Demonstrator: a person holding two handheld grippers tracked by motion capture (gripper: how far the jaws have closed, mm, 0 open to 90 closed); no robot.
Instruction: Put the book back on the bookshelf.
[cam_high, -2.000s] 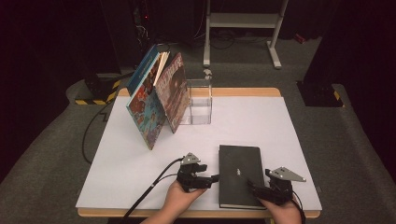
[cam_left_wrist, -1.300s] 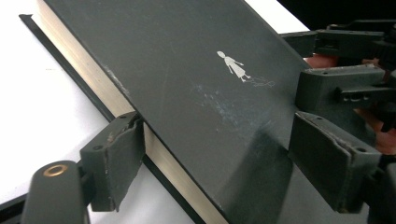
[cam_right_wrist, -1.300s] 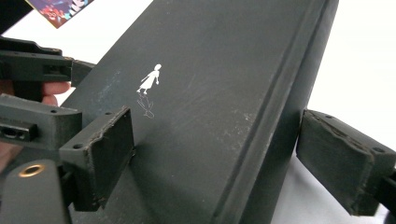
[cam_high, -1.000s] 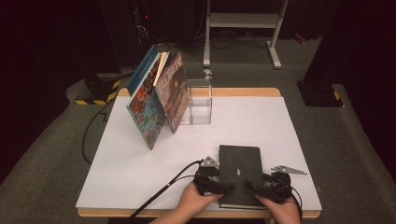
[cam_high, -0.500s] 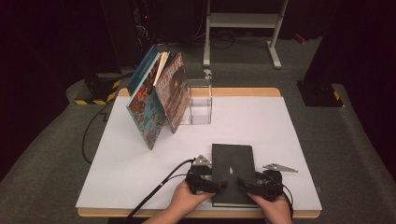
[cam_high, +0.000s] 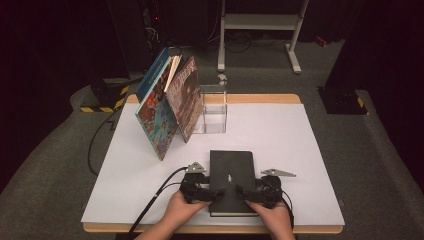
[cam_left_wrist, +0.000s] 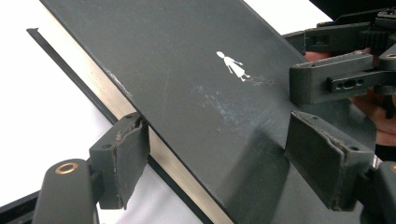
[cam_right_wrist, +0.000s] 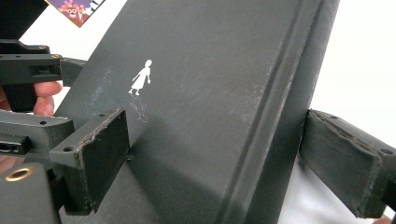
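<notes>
Jaws of the left gripper (cam_left_wrist: 217, 158) are spread wide w/ the black book (cam_left_wrist: 196, 88) between them: one jaw sits right at the page edge, just beside or maybe touching it, can't tell; the other jaw is over the cover, a gap showing betw. pad and cover. Not pinching. Beyond its far jaw, the right gripper (cam_right_wrist: 212, 163) comes in from the opp. side.

Jaws of the right gripper are spread too, straddling the book's spine side. One jaw lies on or just above the cover near the small white figure (cam_right_wrist: 140, 77) printed there; the other is off past the spine edge, clear of it, over the white counter (cam_high: 280, 130). No grip here either.

High view: black book (cam_high: 231, 180) lies flat on the counter at the near edge, left gripper (cam_high: 199, 189) at its left side, right gripper (cam_high: 260, 190) at its right, a hand (cam_high: 180, 207) behind each. Book's near half sits betw. the two sets of jaws.

Well beyond the jaws, far side of the counter: picture books (cam_high: 167, 102) leaning vs. a clear box (cam_high: 214, 112). Cable (cam_high: 155, 200) trails off the left gripper toward the counter's near edge.
</notes>
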